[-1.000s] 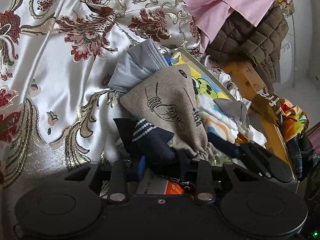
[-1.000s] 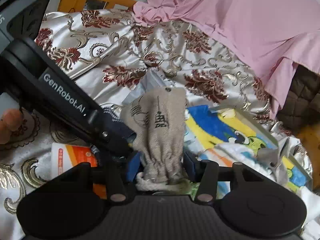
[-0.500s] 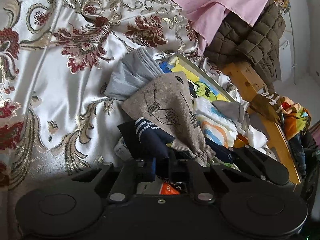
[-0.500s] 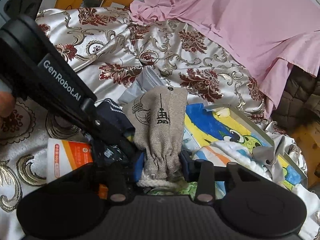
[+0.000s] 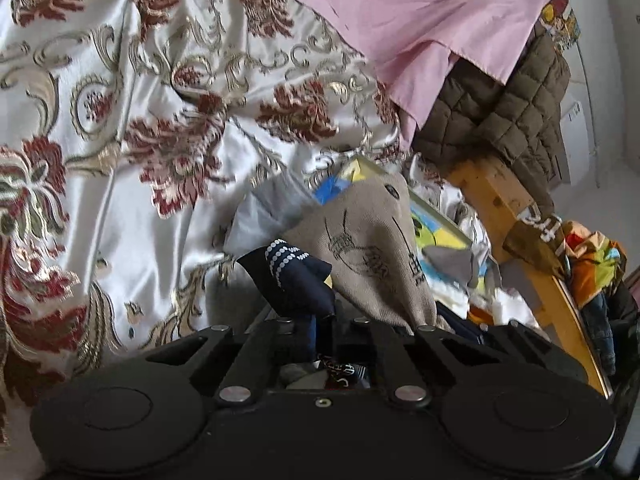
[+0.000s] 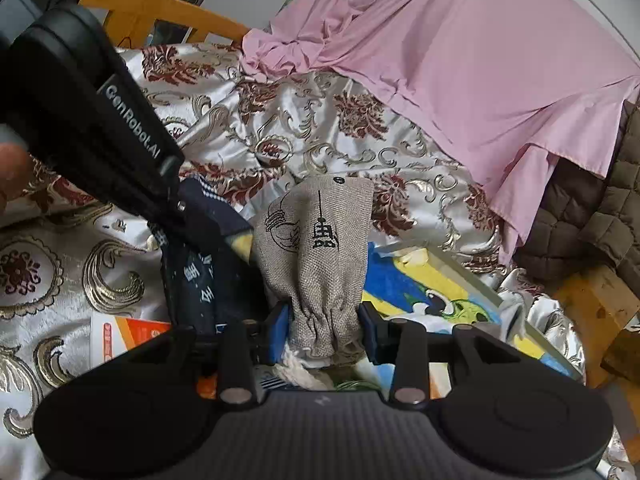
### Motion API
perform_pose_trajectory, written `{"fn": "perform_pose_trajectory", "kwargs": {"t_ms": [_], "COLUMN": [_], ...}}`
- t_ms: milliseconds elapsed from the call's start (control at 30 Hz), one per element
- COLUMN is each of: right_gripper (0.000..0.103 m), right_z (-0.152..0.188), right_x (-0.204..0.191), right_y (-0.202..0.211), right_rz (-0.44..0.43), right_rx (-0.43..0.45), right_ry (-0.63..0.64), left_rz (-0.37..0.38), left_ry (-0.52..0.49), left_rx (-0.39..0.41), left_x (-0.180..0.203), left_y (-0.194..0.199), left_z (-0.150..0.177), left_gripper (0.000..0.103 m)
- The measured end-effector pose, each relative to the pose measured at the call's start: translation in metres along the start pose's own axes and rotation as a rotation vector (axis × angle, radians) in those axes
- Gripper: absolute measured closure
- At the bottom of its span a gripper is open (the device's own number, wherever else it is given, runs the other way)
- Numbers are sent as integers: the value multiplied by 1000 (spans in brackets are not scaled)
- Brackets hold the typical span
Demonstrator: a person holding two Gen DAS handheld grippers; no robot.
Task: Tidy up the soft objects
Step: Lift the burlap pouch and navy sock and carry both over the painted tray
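My left gripper (image 5: 322,330) pinches a dark navy sock (image 5: 296,280), jaws nearly together, the fabric rising toward eleven o'clock above the floral satin bedspread (image 5: 120,152). At two o'clock of it my right gripper (image 6: 324,330) clamps the gathered neck of the beige drawstring pouch (image 6: 320,248), jaws narrow around it, pouch standing toward twelve o'clock.
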State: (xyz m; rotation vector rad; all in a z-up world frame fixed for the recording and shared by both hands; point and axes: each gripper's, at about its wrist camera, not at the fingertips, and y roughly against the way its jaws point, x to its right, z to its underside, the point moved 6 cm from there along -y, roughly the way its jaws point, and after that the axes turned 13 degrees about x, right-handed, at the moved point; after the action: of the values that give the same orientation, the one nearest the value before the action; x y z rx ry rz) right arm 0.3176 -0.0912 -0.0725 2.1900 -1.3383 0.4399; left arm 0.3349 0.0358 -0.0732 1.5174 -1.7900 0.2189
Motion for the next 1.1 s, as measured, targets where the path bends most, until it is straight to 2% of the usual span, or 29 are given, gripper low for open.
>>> {"fn": "perform_pose_trajectory", "kwargs": {"t_ms": [333,400,467,567,767,867,1000,1100], "right_gripper": [62,62,62,62,61,61,61,61], "right_z": [-22,-24,-24,-14,27,48,71,82], "right_x": [48,63,82,115,182,206,231,244], "right_y": [22,24,24,24,23,23,25,20], "right_rz": [65,84,110,159,276,349,364,376], "right_rx": [111,135,163,191,200,185,195,196], "right_ry": [-102,-137,-179,-262,-438,-458,-576,-604], "left_rz": [30,36,49,79,160,198,224,223], "left_ry": [-1,-28,-96,-182,-210,-221,-234,-246], "left_rx": [80,92,96,104,105,97,81,64], "left_x": [47,62,83,117,173,198,220,228], "left_y": [9,6,-2,-22,-79,-112,-147,-167], "left_z": [-32,-41,-49,-58,-57,-47,-33,-22], "left_gripper": [98,98,97,97,97,97,97,97]}}
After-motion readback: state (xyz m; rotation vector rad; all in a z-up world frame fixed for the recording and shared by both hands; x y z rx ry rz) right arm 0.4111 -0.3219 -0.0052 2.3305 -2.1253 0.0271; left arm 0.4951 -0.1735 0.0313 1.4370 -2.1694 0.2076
